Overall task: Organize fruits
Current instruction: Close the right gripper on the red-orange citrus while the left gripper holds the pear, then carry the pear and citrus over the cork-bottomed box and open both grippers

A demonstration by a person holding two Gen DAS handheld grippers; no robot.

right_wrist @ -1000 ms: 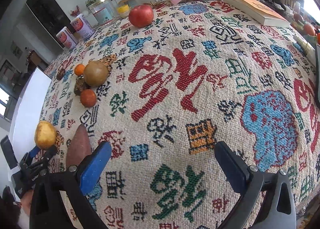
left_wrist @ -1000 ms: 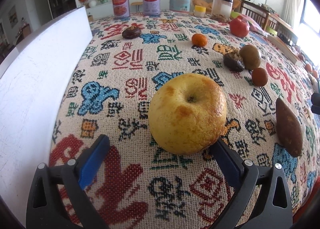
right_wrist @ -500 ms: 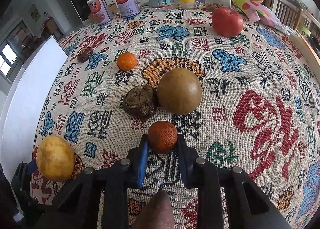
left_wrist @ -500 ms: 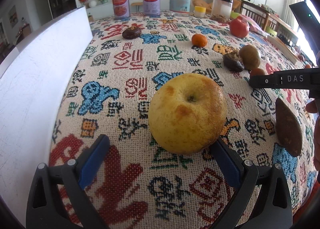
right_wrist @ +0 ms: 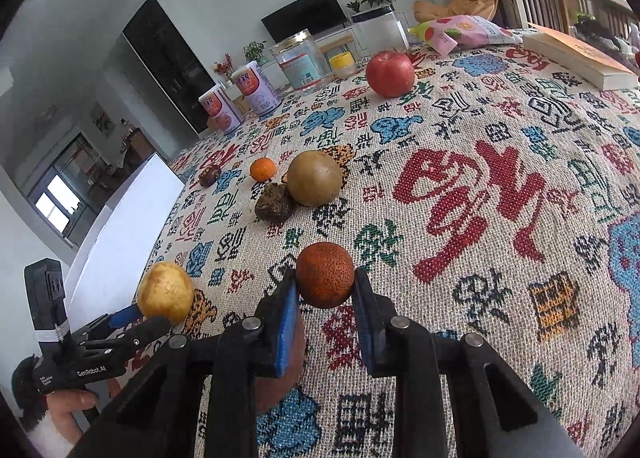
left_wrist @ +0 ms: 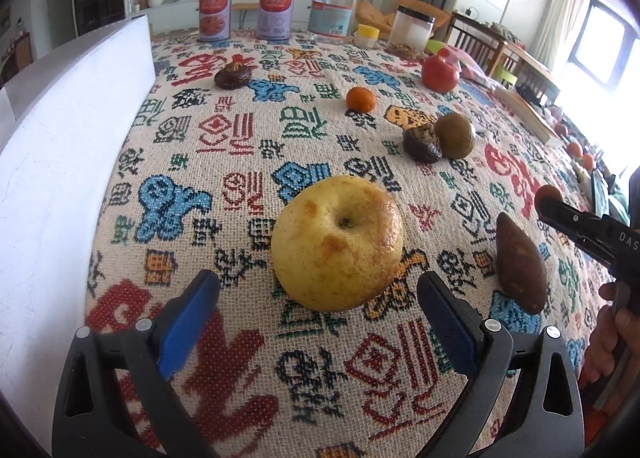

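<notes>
The right gripper (right_wrist: 325, 290) has its fingers squeezed tight on a small dark orange (right_wrist: 325, 274), one blue pad on each side of it. The orange looks lifted a little above the bench (right_wrist: 500, 185), though I cannot be sure it is clear of the cloth. The left gripper (left_wrist: 318, 300) has its fingers wide apart, holding nothing. A big yellow apple (left_wrist: 337, 244) sits on the cloth just past them, at about twelve o'clock from that gripper, and seems not to touch either pad. A brown pointed fruit (left_wrist: 520, 264) lies at about three o'clock from the yellow apple. Farther off, at about one o'clock, a round green-brown fruit (left_wrist: 455, 135) and a dark wrinkly fruit (left_wrist: 422, 144) sit touching each other. A second small orange (left_wrist: 361, 99) rests alone beyond them, and a red apple (left_wrist: 440, 73) sits near the far end. Another dark wrinkly fruit (left_wrist: 233, 76) lies at about eleven o'clock, close to the tins (left_wrist: 244, 11). I think the step now is carrying the held orange to where it belongs. A good place would be beside the other small orange, so the same kinds sit together. The next move needs a steady hold, a gentle set-down, and then opening the fingers slowly so the round orange does not roll away.
</notes>
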